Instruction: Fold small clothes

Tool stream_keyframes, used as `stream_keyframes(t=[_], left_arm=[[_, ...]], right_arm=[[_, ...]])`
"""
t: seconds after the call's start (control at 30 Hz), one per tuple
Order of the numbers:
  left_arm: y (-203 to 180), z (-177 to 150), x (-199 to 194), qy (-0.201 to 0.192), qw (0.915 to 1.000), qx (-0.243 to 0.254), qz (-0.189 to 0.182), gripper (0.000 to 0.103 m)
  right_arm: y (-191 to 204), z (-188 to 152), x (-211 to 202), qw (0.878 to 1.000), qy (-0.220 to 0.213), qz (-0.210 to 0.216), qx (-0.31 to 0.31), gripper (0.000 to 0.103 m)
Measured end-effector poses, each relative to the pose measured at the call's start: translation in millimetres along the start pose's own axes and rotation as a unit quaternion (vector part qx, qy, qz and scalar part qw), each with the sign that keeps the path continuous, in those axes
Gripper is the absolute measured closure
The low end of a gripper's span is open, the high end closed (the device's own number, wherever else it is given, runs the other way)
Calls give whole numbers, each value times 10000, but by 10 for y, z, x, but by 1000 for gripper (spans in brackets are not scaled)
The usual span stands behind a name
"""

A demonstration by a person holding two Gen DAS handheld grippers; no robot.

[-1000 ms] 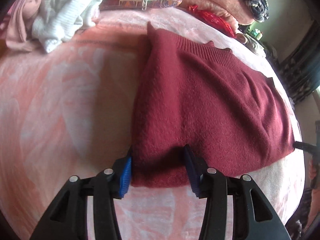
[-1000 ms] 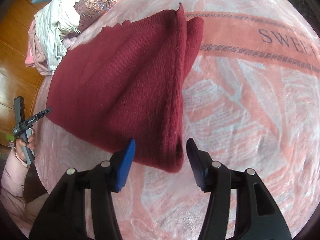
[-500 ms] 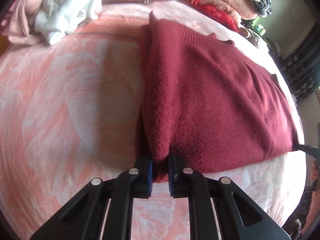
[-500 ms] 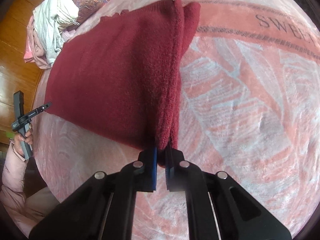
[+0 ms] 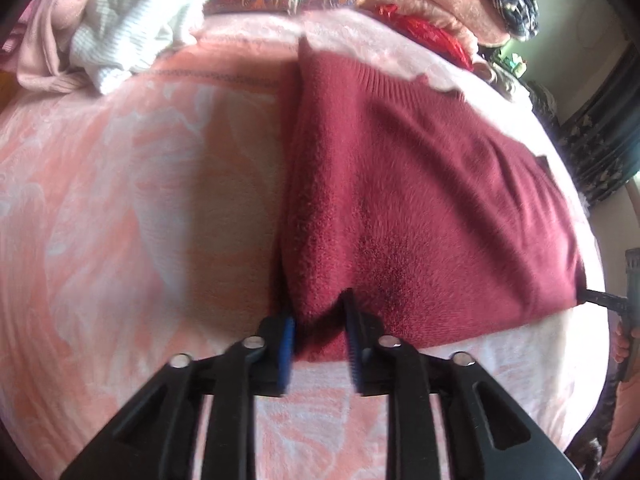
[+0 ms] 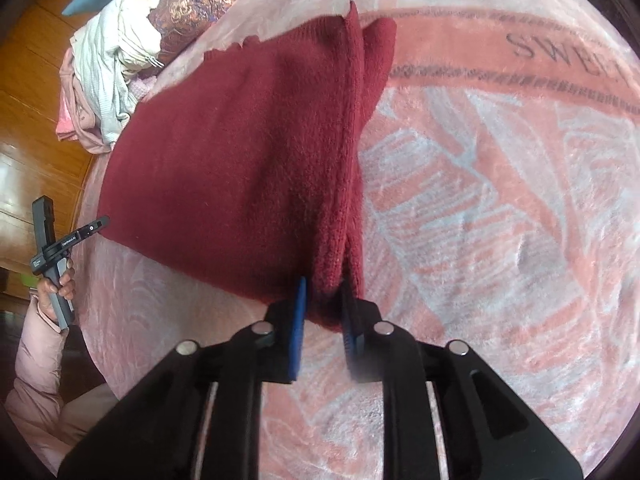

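1. The sweater [image 5: 420, 208] lies flat on the bed [image 5: 140, 200], long axis running between both hands.
2. The left hand-held gripper [image 5: 320, 332] and right hand-held gripper [image 6: 324, 312] straddle its near corners; jaws just eased apart, cloth still between.
3. Blur hides whether the pads still bite.

Both grippers [image 5: 320, 340] [image 6: 324, 320] apparently reopening on sweater [image 5: 400, 200].
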State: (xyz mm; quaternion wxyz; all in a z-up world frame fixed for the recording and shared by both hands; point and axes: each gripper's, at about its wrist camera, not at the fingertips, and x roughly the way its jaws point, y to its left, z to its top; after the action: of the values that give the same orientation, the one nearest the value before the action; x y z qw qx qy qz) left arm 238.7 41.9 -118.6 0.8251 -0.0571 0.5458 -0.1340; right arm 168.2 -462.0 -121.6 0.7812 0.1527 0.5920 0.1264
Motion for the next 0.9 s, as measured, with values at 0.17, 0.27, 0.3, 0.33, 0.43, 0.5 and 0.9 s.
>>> stream_keyframes(t=[0.17,0.27,0.3,0.33,0.43,0.5,0.9], left_arm=[[135,297,-90,-228,9987,-460,-19,18],[173,421,95,64,9969,-737,-267,17],[161,441,139,82,9969,-742,-254,17],[142,482,216,127,9974,-691,-186,17],[111,534,368,221,9977,-626,-139,17],[103,546,468,305,9974,-633,-168,15],[-126,579,604,394,9964,-373,-656,15]], right_arm=[[56,309,-208,9987,-439,-249,18,33],[17,496,-64,9991,-326,-227,142,29],[0,550,-10,9991,-297,-227,173,29],[-17,589,39,9991,-292,-226,222,29],[-86,682,187,9990,-189,-265,308,29],[-88,719,271,9990,-102,-295,306,29],[-36,740,486,9994,-63,-234,262,32]])
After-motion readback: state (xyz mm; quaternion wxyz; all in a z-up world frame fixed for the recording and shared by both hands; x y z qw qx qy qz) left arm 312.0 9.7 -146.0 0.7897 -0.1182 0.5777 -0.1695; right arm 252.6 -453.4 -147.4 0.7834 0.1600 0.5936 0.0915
